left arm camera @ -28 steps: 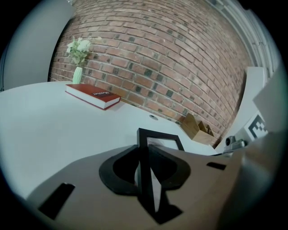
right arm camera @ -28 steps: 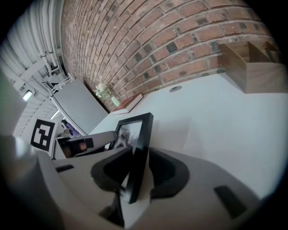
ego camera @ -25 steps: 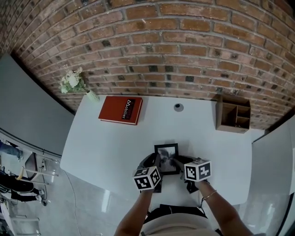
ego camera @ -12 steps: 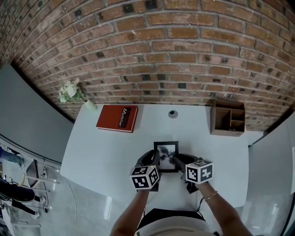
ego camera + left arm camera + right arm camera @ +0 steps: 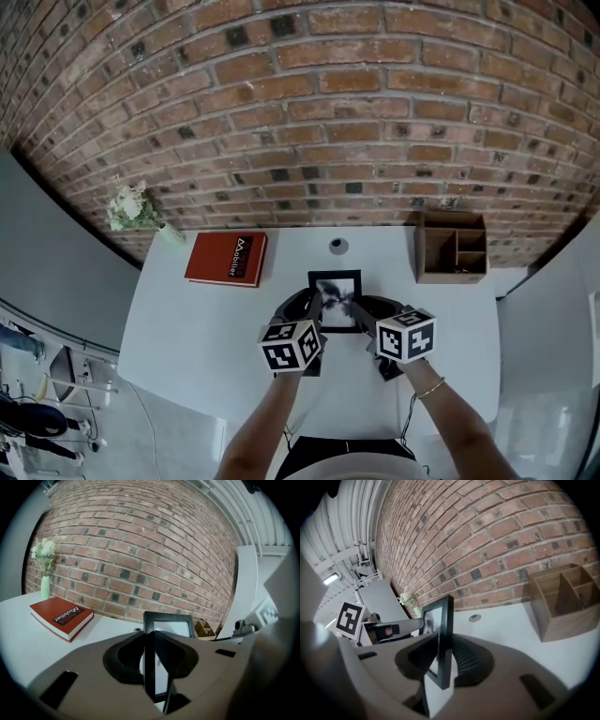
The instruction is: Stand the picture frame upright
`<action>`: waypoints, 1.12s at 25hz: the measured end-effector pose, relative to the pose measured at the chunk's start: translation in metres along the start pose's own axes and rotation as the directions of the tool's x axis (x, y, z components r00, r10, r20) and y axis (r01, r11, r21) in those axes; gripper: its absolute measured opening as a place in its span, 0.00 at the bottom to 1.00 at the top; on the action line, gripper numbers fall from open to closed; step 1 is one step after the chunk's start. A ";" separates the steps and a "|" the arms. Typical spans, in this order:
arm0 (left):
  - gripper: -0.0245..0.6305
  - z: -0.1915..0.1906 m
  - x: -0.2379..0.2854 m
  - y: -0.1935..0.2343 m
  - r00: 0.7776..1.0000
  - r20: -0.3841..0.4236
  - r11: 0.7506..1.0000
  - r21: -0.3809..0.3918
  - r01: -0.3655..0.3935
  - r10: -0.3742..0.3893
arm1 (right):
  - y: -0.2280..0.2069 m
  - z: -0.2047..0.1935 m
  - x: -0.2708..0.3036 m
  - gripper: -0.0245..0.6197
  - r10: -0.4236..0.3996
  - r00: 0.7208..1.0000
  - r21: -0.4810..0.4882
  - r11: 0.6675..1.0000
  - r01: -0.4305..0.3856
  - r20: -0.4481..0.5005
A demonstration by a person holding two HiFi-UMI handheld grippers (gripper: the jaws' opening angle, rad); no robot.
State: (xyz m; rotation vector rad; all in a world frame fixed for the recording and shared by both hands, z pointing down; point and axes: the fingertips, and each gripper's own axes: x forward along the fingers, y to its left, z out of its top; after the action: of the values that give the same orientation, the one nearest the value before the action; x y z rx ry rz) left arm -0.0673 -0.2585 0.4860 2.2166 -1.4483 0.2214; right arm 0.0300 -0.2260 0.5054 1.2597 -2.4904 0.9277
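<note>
A black picture frame (image 5: 335,300) with a grey photo is held between both grippers over the middle of the white table (image 5: 206,328). My left gripper (image 5: 314,315) is shut on the frame's left edge, and my right gripper (image 5: 361,315) is shut on its right edge. In the left gripper view the frame (image 5: 169,626) stands upright, its edge pinched in the left gripper (image 5: 152,663). The right gripper view shows the frame (image 5: 444,634) edge-on and upright in the right gripper (image 5: 440,663). Its bottom edge is hidden, so I cannot tell whether it touches the table.
A red book (image 5: 227,258) lies at the back left beside a small vase of white flowers (image 5: 131,208). A wooden organiser (image 5: 452,247) stands at the back right against the brick wall. A round cable grommet (image 5: 337,246) sits just behind the frame.
Both grippers have carried the frame away from the person, closer to the grommet and the wall. The head view has tilted up, showing more brick.
</note>
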 end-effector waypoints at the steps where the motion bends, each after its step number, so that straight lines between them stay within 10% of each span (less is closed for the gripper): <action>1: 0.14 0.004 0.006 -0.002 1.000 0.004 1.000 0.001 0.008 -0.008 | -0.005 0.005 0.001 0.19 -0.010 1.000 -0.002 1.000 0.010 0.007; 28: 0.14 0.068 0.180 -0.013 0.987 0.043 0.988 0.010 0.156 -0.157 | -0.145 0.108 0.072 0.19 -0.246 0.957 -0.005 0.968 0.250 0.153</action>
State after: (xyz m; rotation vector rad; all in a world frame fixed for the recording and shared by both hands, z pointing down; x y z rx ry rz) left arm 0.0133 -0.4339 0.4923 2.3406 -1.2889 0.1262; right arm 0.1091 -0.4033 0.5166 1.6443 -2.3674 0.7643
